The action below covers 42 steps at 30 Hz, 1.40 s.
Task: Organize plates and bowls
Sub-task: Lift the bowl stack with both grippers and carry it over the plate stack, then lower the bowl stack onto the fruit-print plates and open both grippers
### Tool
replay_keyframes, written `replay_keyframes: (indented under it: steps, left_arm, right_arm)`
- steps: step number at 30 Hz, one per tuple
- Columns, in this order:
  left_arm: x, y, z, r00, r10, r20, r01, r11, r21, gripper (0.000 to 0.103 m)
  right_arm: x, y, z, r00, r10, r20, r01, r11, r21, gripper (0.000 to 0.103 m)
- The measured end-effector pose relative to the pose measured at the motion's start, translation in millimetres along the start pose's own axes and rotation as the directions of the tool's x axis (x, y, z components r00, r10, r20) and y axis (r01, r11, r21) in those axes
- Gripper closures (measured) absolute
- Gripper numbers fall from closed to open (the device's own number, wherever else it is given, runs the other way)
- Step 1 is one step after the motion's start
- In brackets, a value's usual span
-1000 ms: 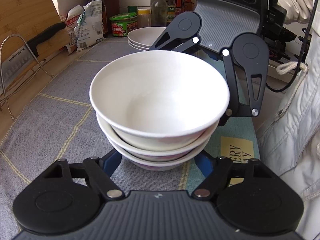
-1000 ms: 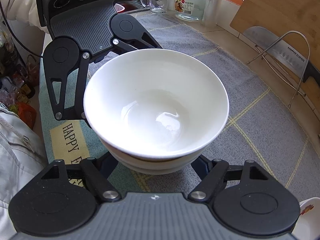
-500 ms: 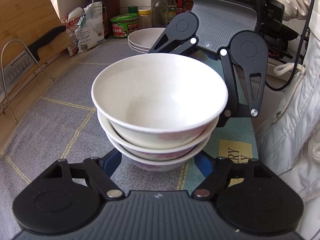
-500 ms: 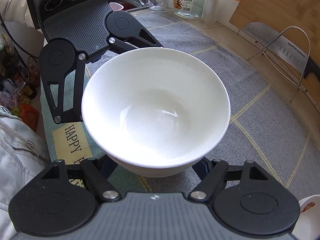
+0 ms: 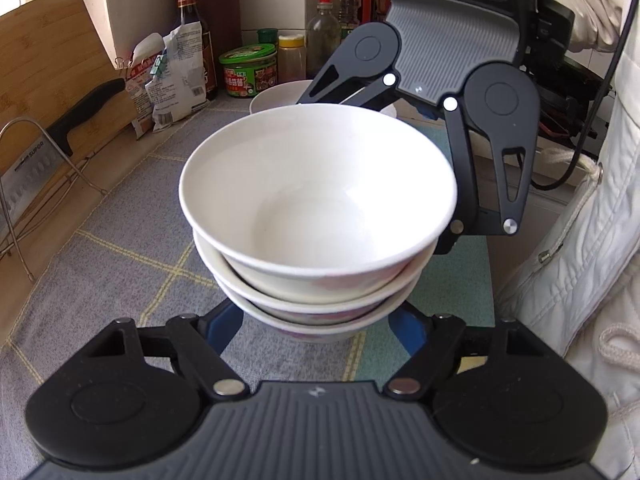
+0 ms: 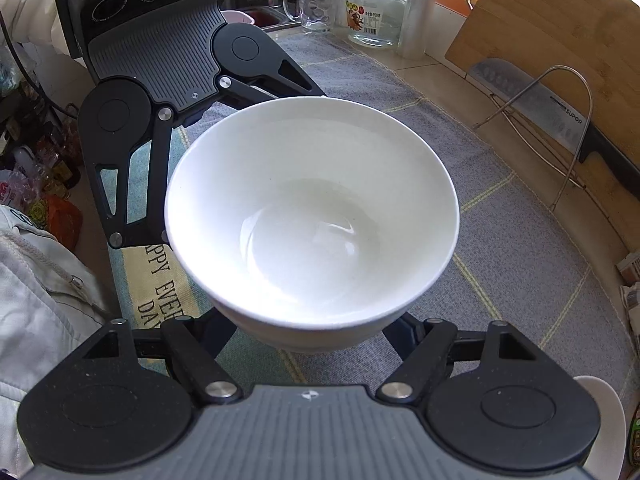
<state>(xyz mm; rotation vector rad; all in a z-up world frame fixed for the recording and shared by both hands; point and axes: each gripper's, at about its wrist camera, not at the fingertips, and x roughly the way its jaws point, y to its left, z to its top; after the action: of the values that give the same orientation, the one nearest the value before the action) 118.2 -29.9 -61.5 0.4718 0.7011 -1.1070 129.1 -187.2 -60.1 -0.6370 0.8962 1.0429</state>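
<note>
A stack of three white bowls (image 5: 316, 200) fills the middle of both wrist views. My left gripper (image 5: 316, 322) has its blue fingers (image 5: 224, 326) closed against the sides of the lowest bowl. From the opposite side my right gripper (image 6: 308, 334) clamps the same stack (image 6: 312, 208), its fingertips hidden under the rim. Each view shows the other gripper's black arms behind the bowls. The stack hangs slightly above the grey mat (image 5: 132, 220). A pile of white plates (image 5: 272, 96) sits at the far end of the mat.
A cleaver on a wire rack (image 5: 36, 168) leans on a wooden board (image 6: 560, 40) along the wall. Bottles, a green-lidded tub (image 5: 248, 68) and bags stand behind the plates. A glass mug (image 6: 316, 4) and jar (image 6: 376, 8) stand at the other end. A person's white jacket (image 5: 580, 260) lines the counter's edge.
Both grippers have risen together with the bowl stack, which now hangs clear of the mat. The far plates have slipped partly behind the stack's rim.
</note>
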Motion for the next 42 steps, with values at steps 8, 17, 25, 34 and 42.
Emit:
replay_keyframes:
  steps: [8,17,25,34,42]
  left_arm:
    - [22.0,-12.6,37.3,1.0,0.001,0.012,-0.001,1.0,0.0,0.024]
    - [56.2,-23.9,85.3,0.999,-0.009,0.031,0.008,0.999,0.035,0.024]
    - [90.7,-32.6,119.0,0.998,-0.023,0.051,0.019,0.997,0.073,0.024]
    - [123.5,-27.7,146.9,0.998,-0.023,0.054,0.017,0.994,0.107,0.024]
    - [143.8,-29.3,159.5,0.999,-0.007,0.049,0.001,0.992,0.126,0.024]
  right_arm:
    - [-31.8,-20.5,-26.8,1.0,-0.013,-0.001,0.013,1.0,-0.011,0.021]
    - [-69.2,-44.7,-65.1,0.998,-0.061,0.005,0.061,0.998,-0.012,0.021]
    - [-94.3,-75.0,-94.8,0.995,-0.103,0.008,0.103,0.995,0.012,0.021]
    - [-103.6,-104.5,-124.2,0.991,-0.134,-0.001,0.133,0.991,0.03,0.021]
    - [-101.4,-120.4,-135.4,0.991,-0.13,-0.003,0.13,0.991,0.041,0.021]
